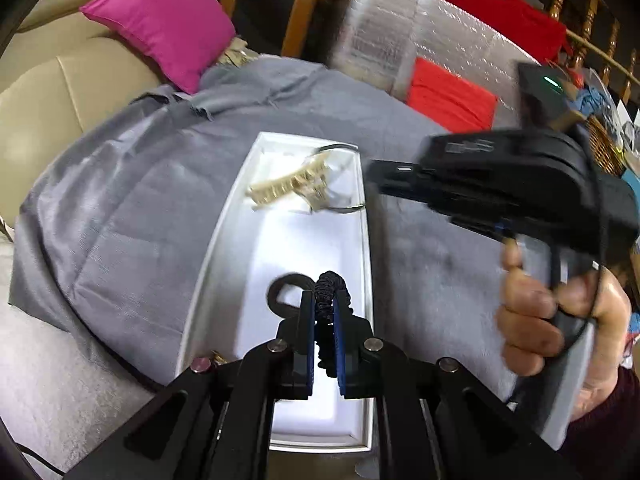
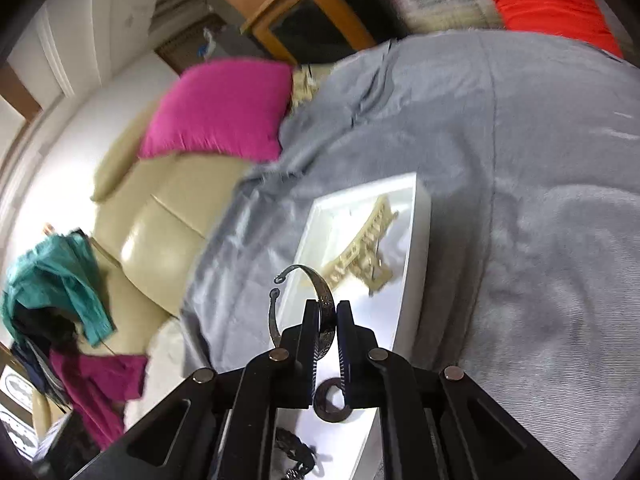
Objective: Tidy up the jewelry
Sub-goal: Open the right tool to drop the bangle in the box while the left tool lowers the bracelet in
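Left gripper (image 1: 324, 312) was pinched shut on a black braid (image 1: 325, 296) over the white tray (image 1: 224, 264). Right gripper (image 2: 328, 320) was clamped on an open metal cuff (image 2: 316, 300), near the cream clip (image 2: 360, 256). I'd lower both slowly, then release them apart. Tray sat on a grey blanket (image 1: 132, 208), pink pillow (image 1: 164, 24) behind.

My left gripper (image 1: 325, 316) is pinching a matt black braided cord bracelet (image 1: 326, 292); my right gripper (image 2: 329, 320) is pinching an engraved, dull metal bangle (image 2: 316, 300). Both are hanging over a smooth white tray (image 1: 224, 240) sitting on soft grey cloth (image 1: 140, 208).
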A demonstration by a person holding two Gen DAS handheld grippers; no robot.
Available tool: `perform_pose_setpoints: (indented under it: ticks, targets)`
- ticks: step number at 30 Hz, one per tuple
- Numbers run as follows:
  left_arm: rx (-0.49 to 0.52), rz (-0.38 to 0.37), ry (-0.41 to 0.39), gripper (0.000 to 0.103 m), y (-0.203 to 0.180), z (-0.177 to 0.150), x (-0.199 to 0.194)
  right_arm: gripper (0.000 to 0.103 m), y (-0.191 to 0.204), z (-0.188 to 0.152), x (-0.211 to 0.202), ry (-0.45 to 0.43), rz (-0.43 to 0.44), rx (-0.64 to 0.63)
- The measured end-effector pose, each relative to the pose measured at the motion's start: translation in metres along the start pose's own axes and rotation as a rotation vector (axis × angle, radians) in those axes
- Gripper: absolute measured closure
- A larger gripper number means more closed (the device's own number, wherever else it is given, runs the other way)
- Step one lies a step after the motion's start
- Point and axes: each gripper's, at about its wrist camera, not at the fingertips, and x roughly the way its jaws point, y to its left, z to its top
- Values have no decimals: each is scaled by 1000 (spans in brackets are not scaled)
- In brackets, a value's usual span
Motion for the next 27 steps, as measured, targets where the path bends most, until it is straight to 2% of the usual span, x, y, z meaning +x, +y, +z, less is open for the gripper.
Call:
perform_pose_setpoints:
  ticks: [4,11,16,27]
  targets:
    - [-17,9,55,94,4,-4,11,93,2,-2,33,79,-34,-22]
    - [-8,34,79,94,4,-9,15,93,1,-1,62,148,-58,-32]
    - [-12,27,121,94,3,-13,25,93,4,-1,75,165,-94,-59]
    - [-13,46,127,94,2,-15,27,93,13,2,84,181,-115,-119]
